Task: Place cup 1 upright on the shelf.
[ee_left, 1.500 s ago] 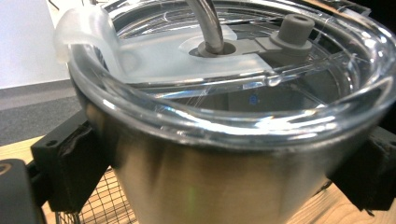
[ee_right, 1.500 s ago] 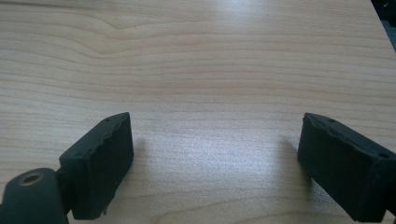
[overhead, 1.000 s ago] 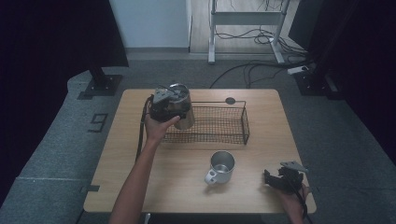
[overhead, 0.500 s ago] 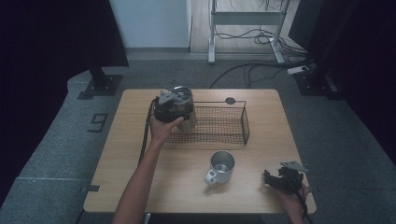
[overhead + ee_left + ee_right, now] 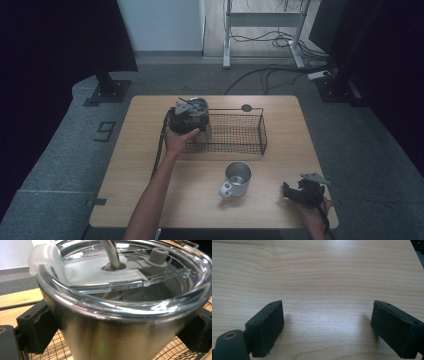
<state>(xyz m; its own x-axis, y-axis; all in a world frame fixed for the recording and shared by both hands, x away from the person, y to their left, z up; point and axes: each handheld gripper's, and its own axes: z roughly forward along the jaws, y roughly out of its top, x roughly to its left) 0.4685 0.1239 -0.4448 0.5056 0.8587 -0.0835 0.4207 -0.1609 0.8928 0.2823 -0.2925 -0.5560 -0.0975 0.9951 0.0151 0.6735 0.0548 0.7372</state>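
Note:
A steel tumbler [image 5: 120,335] with a clear lid [image 5: 105,267] and a metal straw [image 5: 111,252] sits between the jaws of my left gripper [image 5: 186,119], which is shut on its body. In the high view the tumbler [image 5: 199,107] is held over the left end of the black wire basket [image 5: 235,134]. My right gripper [image 5: 299,191] rests near the table's front right corner, open, with bare wood between its pads [image 5: 265,327].
A steel mug [image 5: 236,179] with a handle stands upright in front of the basket, between the two grippers. A small dark disc [image 5: 246,107] lies behind the basket. The table's edges are close to the right gripper.
The left gripper has carried the tumbler a little to the right, over the basket's left end. The right gripper has stayed still.

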